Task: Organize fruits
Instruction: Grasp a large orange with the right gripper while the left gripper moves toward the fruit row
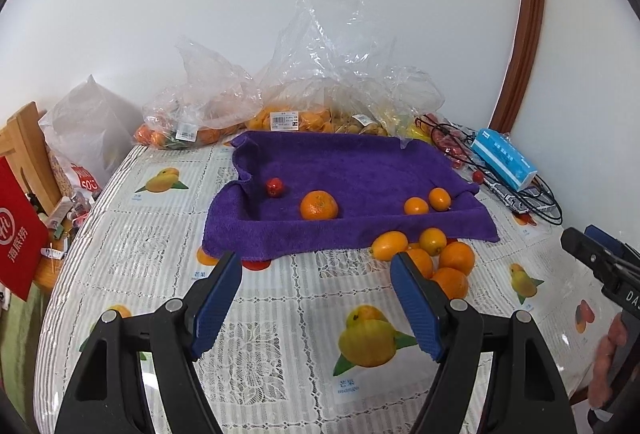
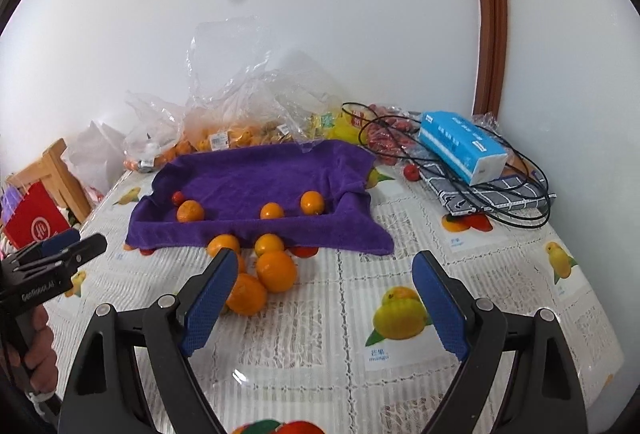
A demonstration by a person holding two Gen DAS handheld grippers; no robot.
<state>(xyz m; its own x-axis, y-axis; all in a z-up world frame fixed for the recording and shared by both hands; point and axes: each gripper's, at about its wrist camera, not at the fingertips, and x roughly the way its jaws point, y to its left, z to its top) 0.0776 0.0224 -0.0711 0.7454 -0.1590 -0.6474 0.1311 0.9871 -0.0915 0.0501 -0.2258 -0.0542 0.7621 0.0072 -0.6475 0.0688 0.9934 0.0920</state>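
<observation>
Sorted: four fruits lie on the purple towel point(image 1: 352, 169), far centre.
Left: loose oranges point(image 1: 436, 262) cluster just near of it.
Grippers: left gripper point(image 1: 316, 298) and right gripper point(image 2: 324, 298) released, empty.

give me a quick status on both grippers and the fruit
Left gripper open, empty. Right gripper open, empty. Loose oranges before purple towel. Nothing blocking.

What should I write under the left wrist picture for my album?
Open left gripper faces a purple towel holding oranges, with more oranges loose on the table.
</observation>
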